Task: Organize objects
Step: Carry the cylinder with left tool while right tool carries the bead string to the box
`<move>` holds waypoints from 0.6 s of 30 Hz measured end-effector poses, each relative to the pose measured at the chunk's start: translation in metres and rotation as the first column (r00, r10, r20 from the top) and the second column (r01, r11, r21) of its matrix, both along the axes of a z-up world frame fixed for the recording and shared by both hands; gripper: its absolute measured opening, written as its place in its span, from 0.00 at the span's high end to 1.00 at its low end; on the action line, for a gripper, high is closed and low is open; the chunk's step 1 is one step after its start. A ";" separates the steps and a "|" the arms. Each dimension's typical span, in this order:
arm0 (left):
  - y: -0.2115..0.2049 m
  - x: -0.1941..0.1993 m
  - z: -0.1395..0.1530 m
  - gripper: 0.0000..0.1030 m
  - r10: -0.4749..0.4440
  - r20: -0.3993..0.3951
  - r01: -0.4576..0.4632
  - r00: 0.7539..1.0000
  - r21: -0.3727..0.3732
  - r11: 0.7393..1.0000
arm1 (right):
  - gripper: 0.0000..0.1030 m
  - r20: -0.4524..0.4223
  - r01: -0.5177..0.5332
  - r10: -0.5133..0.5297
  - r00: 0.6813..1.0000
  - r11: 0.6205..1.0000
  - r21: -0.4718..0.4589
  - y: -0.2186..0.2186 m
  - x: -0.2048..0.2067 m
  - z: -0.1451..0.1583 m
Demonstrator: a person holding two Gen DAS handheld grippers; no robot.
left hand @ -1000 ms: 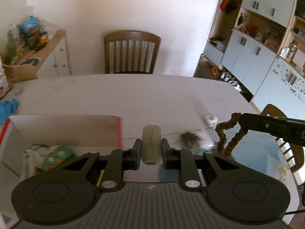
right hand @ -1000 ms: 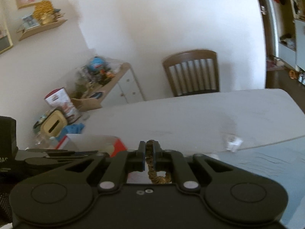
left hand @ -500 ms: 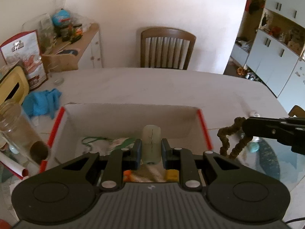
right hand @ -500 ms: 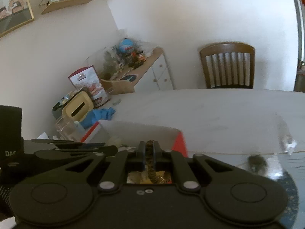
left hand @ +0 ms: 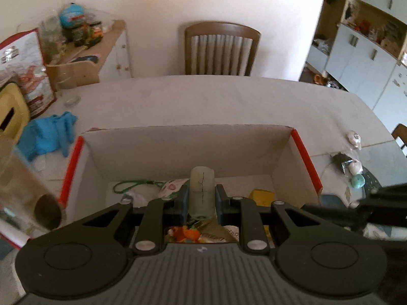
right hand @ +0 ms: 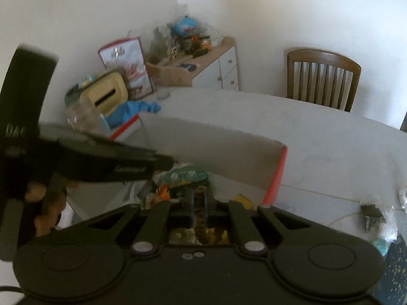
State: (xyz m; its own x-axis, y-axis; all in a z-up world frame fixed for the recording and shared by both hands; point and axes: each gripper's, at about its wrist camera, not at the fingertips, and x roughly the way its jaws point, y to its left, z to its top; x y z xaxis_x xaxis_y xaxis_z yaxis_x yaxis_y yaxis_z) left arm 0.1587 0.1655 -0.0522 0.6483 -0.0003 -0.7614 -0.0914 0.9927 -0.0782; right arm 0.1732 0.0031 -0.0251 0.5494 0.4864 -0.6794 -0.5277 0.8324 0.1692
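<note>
Both grippers hang over the open box (left hand: 188,147) for drop-off: left gripper (left hand: 201,199) jaws clamp a pale candle (left hand: 202,190), right gripper (right hand: 199,200) jaws pinch a brown beaded strand (right hand: 201,218).

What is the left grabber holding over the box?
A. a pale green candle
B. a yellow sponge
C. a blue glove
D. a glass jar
A: the left gripper is shut on a pale green cylindrical candle with a cracked side, held above the red-edged white cardboard box.
</note>
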 end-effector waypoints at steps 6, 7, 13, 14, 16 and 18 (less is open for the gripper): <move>-0.011 0.016 -0.014 0.80 -0.069 -0.027 0.069 0.997 -0.007 0.998 | 0.95 -0.026 -0.026 0.025 0.999 0.998 -0.063 0.013 -0.007 -0.018; -0.015 0.019 -0.017 0.80 -0.084 -0.035 0.083 0.996 -0.004 0.997 | 0.95 -0.028 -0.033 0.031 0.999 0.997 -0.072 0.015 -0.008 -0.020; -0.027 0.035 -0.036 0.80 -0.131 -0.097 0.133 0.987 0.013 0.991 | 0.95 -0.027 -0.063 0.060 0.998 0.991 -0.116 0.026 -0.018 -0.031; -0.028 0.038 -0.039 0.80 -0.135 -0.114 0.137 0.984 0.014 0.990 | 0.95 -0.031 -0.063 0.060 0.998 0.991 -0.117 0.027 -0.019 -0.032; -0.030 0.043 -0.044 0.80 -0.136 -0.139 0.139 0.981 0.013 0.990 | 0.94 -0.040 -0.066 0.062 0.997 0.991 -0.119 0.028 -0.020 -0.035; -0.032 0.046 -0.049 0.80 -0.141 -0.168 0.146 0.976 0.018 0.989 | 0.94 -0.045 -0.067 0.062 0.997 0.990 -0.125 0.028 -0.022 -0.037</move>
State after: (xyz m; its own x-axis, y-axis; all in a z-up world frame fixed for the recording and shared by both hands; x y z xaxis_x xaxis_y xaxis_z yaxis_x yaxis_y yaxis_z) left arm 0.2050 0.1334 -0.1008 0.5080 -0.0599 -0.8593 0.0428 0.9981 -0.0443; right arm 0.1510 0.0315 -0.0619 0.4898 0.4290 -0.7590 -0.5758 0.8129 0.0879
